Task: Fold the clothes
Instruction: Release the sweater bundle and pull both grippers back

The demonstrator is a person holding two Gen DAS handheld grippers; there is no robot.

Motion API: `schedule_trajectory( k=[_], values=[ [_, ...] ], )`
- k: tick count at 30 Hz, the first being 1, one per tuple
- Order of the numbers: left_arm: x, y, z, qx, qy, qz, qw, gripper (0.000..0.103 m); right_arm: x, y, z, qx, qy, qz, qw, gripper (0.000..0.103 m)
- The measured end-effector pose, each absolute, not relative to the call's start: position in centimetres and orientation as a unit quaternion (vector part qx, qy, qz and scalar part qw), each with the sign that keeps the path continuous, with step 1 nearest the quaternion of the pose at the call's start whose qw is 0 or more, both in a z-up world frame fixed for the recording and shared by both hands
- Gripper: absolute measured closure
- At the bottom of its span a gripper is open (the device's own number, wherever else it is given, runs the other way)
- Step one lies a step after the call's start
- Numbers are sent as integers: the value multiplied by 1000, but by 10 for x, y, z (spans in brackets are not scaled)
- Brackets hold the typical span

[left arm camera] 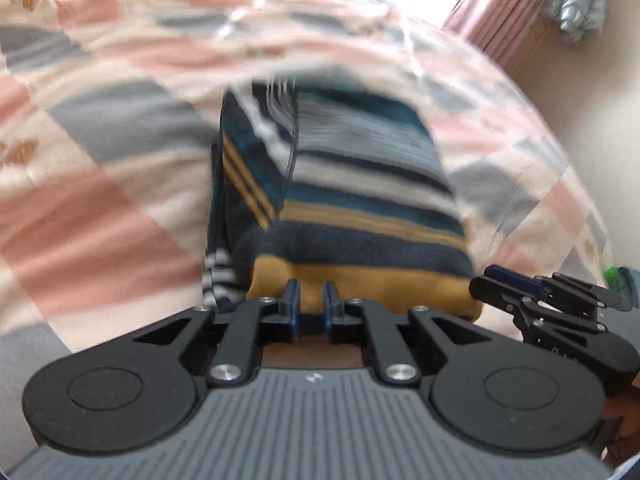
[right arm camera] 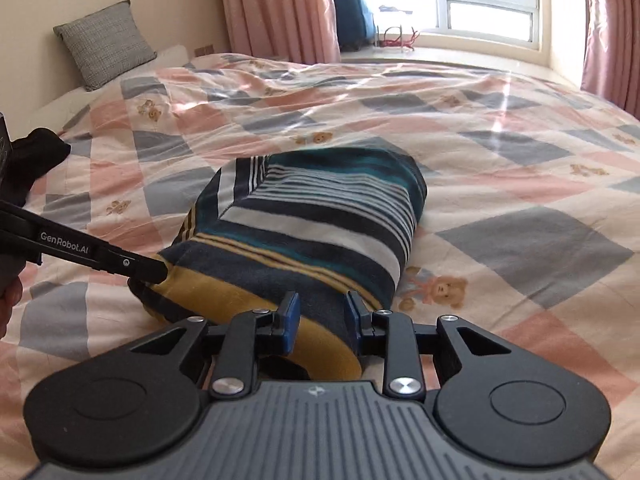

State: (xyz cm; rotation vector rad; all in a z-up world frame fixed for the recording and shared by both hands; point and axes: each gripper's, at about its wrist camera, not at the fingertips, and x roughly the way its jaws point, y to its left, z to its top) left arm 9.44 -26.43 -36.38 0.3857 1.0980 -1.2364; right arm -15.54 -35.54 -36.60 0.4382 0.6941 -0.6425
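Observation:
A folded striped garment (right arm camera: 304, 220), banded in navy, teal, white and mustard, lies on the patchwork quilt (right arm camera: 520, 240) of a bed. My right gripper (right arm camera: 322, 312) is shut on the thick mustard fold at its near right end. The cloth fills the gap between the blue pads (right arm camera: 289, 314). My left gripper (right arm camera: 146, 274) comes in from the left and pinches the near left corner of the same fold. In the blurred left wrist view the garment (left arm camera: 340, 184) stretches away from the left gripper (left arm camera: 311, 294), whose pads stand nearly together on the mustard hem. The right gripper (left arm camera: 492, 276) holds the hem's right corner.
A grey pillow (right arm camera: 104, 42) leans on the wall at the bed's far left. Pink curtains (right arm camera: 276, 8) and a bright window (right arm camera: 492, 0) stand beyond the bed. A dark cloth lump (right arm camera: 36, 152) sits at the left edge. The quilt (left arm camera: 100, 200) spreads around the garment.

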Motion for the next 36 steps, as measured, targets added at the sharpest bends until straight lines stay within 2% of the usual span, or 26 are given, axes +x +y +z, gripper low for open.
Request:
schedule_trajectory(
  k=[5, 6, 9, 12, 13, 15, 18, 20, 24, 26, 27, 28, 30, 32, 34, 36],
  values=[
    [83, -276, -360, 187, 508, -503, 674, 95, -154, -366, -373, 245, 352, -306, 850, 70],
    [80, -275, -354, 192, 511, -495, 676, 91, -157, -369, -369, 259, 349, -308, 846, 70],
    [70, -270, -336, 205, 526, -466, 681, 67, -169, -372, -352, 290, 340, -315, 837, 69],
    [58, -260, -316, 213, 526, -444, 694, 63, -177, -373, -336, 310, 347, -320, 825, 60],
    [54, -257, -310, 215, 527, -436, 697, 58, -178, -373, -332, 316, 355, -318, 820, 55],
    [47, -252, -303, 220, 534, -419, 700, 53, -180, -373, -325, 324, 369, -312, 813, 53],
    [39, -247, -298, 230, 541, -397, 704, 52, -183, -372, -319, 326, 388, -303, 807, 49],
    [35, -244, -298, 232, 545, -387, 707, 51, -184, -372, -317, 322, 399, -299, 805, 42],
    [30, -236, -300, 217, 555, -375, 710, 50, -188, -373, -317, 313, 411, -289, 806, 38],
    [32, -228, -303, 179, 572, -374, 708, 47, -191, -374, -321, 312, 416, -284, 805, 36],
    [35, -222, -306, 142, 587, -374, 704, 41, -193, -375, -323, 313, 419, -281, 805, 36],
    [43, -213, -311, 76, 610, -373, 694, 37, -194, -376, -326, 314, 422, -278, 804, 36],
    [56, -188, -327, -83, 648, -364, 664, 37, -200, -379, -330, 318, 426, -275, 801, 36],
    [62, -165, -348, -227, 662, -326, 635, 31, -206, -382, -335, 323, 429, -272, 799, 35],
    [64, -153, -369, -320, 657, -294, 616, 30, -211, -386, -339, 330, 430, -269, 797, 35],
    [64, -154, -386, -363, 642, -285, 613, 30, -215, -392, -344, 336, 430, -269, 794, 35]
  ],
)
